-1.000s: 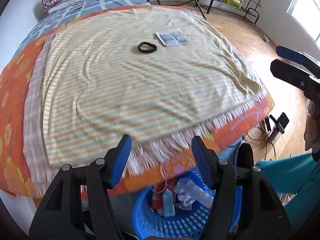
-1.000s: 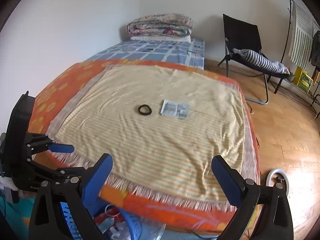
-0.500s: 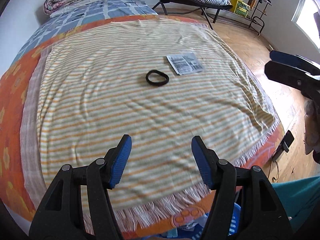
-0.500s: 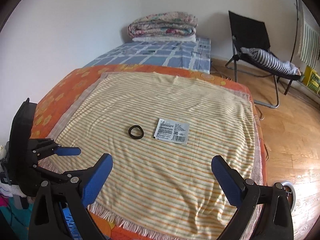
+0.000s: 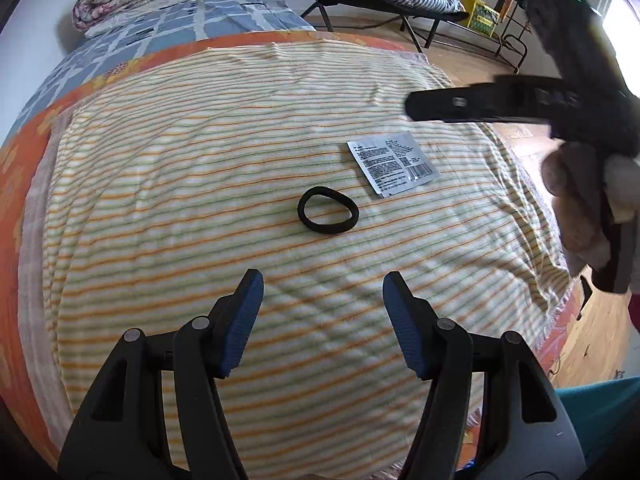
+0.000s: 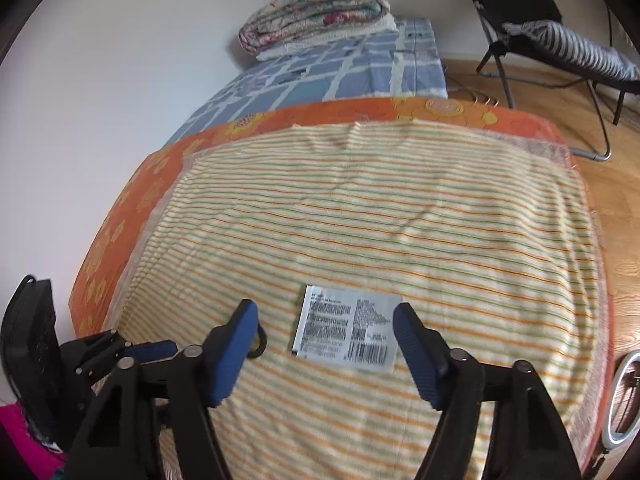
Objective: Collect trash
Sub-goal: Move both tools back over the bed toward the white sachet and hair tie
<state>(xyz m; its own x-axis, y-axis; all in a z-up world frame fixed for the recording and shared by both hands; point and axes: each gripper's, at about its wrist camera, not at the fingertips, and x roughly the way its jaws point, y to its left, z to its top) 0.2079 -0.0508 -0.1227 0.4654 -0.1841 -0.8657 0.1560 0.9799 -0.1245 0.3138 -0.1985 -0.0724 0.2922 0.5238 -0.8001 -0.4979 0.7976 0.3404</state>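
A flat silver sachet with printed text and a barcode (image 5: 391,163) lies on the striped blanket (image 5: 200,184). A black hair tie (image 5: 328,216) lies just left of and nearer than it. My left gripper (image 5: 323,324) is open and empty, hovering short of the hair tie. My right gripper (image 6: 325,350) is open and empty, with the sachet (image 6: 347,332) between its fingertips; I cannot tell if it touches. The hair tie (image 6: 260,340) peeks out behind the right gripper's left finger. The right gripper also shows in the left wrist view (image 5: 472,106), above the sachet.
The striped blanket lies on an orange flowered sheet (image 6: 120,232) over a bed with a blue checked cover (image 6: 344,68). Folded quilts (image 6: 320,8) sit at the head. A black folding chair (image 6: 560,36) and wooden floor (image 6: 624,200) are to the right.
Both grippers moved forward over the bed. The right gripper closed in on the sachet until it sits between its fingers. The left gripper came nearer the hair tie. The blue basket dropped out of view.
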